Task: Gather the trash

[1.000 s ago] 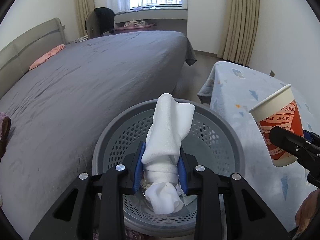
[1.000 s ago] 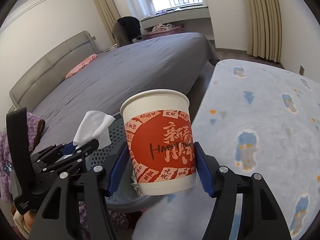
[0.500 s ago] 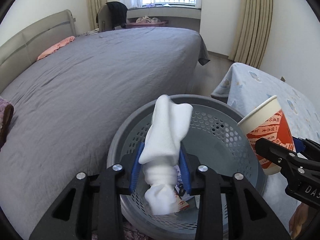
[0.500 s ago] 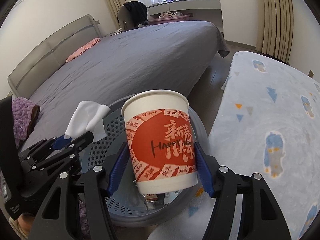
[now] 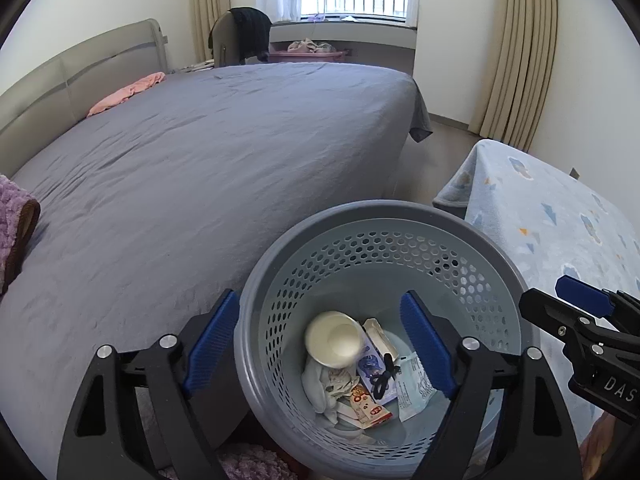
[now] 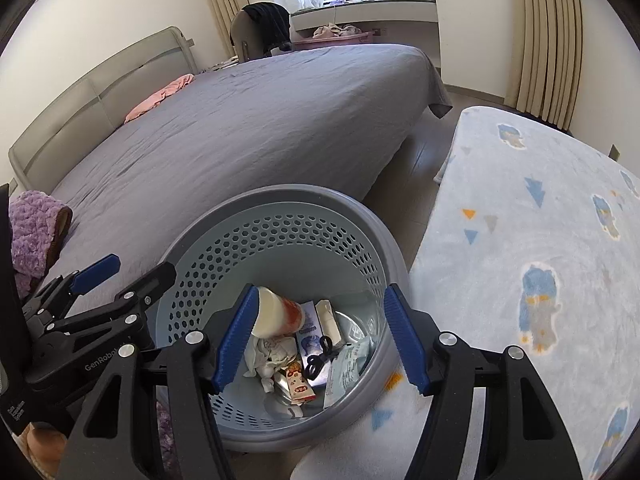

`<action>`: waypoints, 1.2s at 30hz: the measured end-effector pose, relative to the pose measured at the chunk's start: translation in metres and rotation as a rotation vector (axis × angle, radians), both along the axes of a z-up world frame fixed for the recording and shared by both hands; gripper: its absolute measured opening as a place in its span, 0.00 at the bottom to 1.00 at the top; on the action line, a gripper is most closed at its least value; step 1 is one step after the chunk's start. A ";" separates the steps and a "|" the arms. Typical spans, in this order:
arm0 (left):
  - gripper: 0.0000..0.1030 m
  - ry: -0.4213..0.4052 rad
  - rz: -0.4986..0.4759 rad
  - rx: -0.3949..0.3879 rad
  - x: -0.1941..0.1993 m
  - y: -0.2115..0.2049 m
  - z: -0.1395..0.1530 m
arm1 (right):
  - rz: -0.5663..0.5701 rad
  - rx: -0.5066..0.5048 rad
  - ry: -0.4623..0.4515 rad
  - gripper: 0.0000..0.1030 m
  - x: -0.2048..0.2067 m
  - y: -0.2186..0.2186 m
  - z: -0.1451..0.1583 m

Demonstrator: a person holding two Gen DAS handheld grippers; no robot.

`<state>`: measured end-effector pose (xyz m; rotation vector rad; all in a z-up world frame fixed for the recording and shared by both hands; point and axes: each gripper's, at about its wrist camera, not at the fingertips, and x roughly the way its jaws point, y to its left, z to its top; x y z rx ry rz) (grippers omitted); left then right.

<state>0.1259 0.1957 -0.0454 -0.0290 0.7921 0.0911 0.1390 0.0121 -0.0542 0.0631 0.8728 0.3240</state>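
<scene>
A grey perforated trash basket (image 5: 400,216) stands between the bed and a low table; it also shows in the right wrist view (image 6: 280,200). Inside lie the red and white paper cup (image 5: 334,338) on its side (image 6: 276,316), the white tissue (image 5: 324,384) crumpled at the bottom (image 6: 264,360), and several wrappers (image 5: 412,384). My left gripper (image 5: 320,344) is open and empty above the basket. My right gripper (image 6: 320,340) is open and empty above the basket too, and shows at the right edge of the left wrist view (image 5: 580,308).
A large bed with a grey sheet (image 5: 200,160) fills the left. A pink cloth (image 5: 128,92) lies near its headboard. A purple fuzzy item (image 5: 12,216) sits at the bed's left edge. A low table with a pale blue patterned cover (image 6: 540,240) stands on the right.
Both grippers opened. The white tissue fell from the left gripper and the paper cup from the right gripper into the basket.
</scene>
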 end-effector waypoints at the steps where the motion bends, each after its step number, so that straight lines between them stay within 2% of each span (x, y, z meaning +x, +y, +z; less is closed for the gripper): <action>1: 0.80 0.000 0.002 0.000 0.000 0.000 0.000 | -0.001 0.000 0.001 0.61 0.000 0.000 0.000; 15: 0.94 0.002 0.027 -0.004 -0.001 0.006 0.000 | -0.016 -0.008 -0.001 0.63 -0.001 0.000 -0.003; 36: 0.94 0.028 0.053 0.013 0.001 0.009 -0.004 | -0.015 -0.022 0.003 0.66 -0.002 0.002 -0.005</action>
